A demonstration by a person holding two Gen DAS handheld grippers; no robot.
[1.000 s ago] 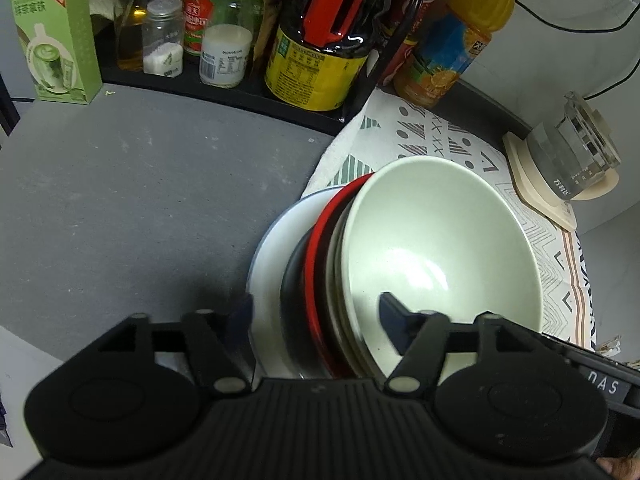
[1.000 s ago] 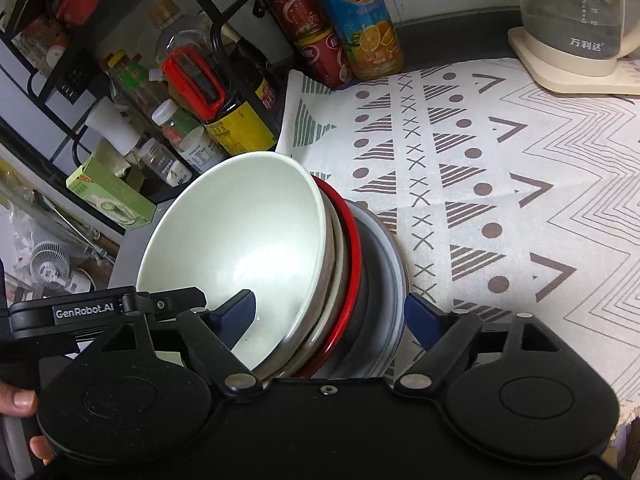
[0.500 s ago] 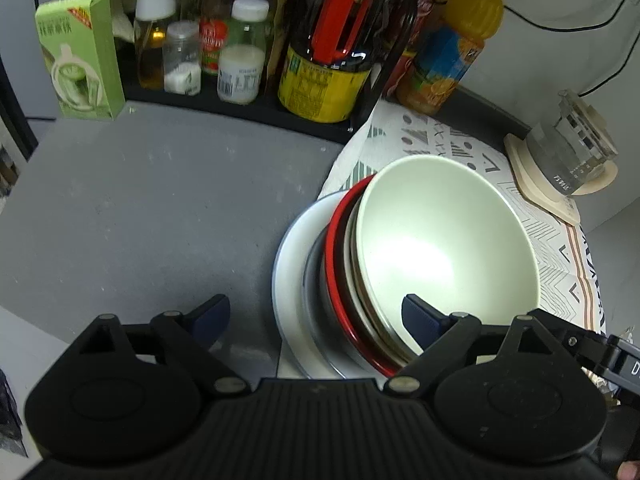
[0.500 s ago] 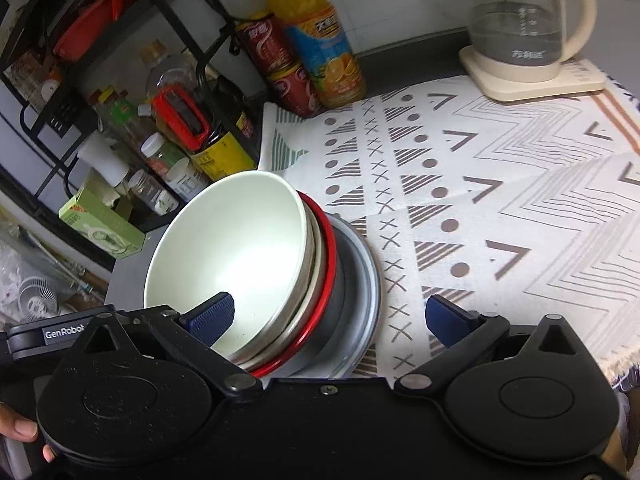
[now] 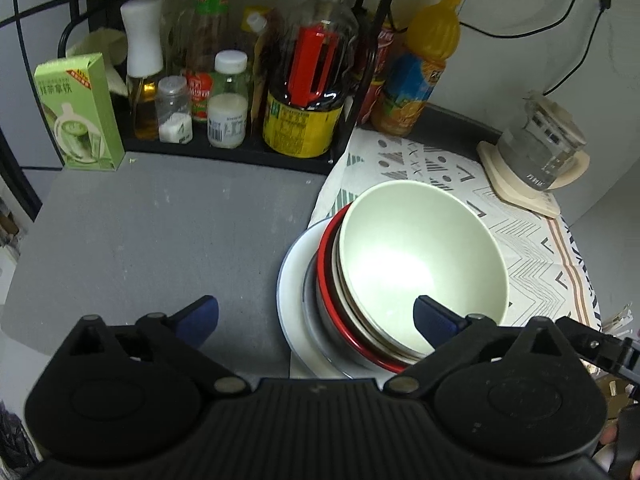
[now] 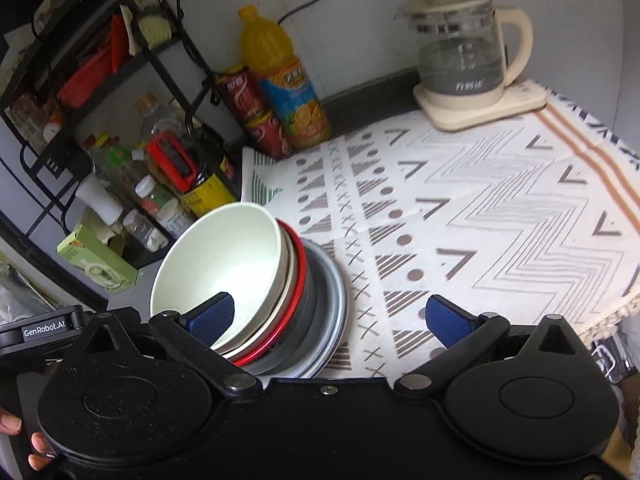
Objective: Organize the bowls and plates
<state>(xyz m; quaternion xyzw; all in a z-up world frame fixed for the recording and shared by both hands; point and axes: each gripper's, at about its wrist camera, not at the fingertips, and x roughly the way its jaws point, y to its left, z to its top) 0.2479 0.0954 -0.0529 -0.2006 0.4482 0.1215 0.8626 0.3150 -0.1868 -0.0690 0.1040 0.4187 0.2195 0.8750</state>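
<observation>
Now both claws spread wide: left claw, right claw flanking bowl stack

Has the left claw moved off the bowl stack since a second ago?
Yes. The left claw has opened and drawn back from the bowl stack, which has shrunk in its view, while more of the condiment shelf shows behind.

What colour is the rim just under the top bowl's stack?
Red rim, below the pale green bowl; right wrist view shows it best.
</observation>
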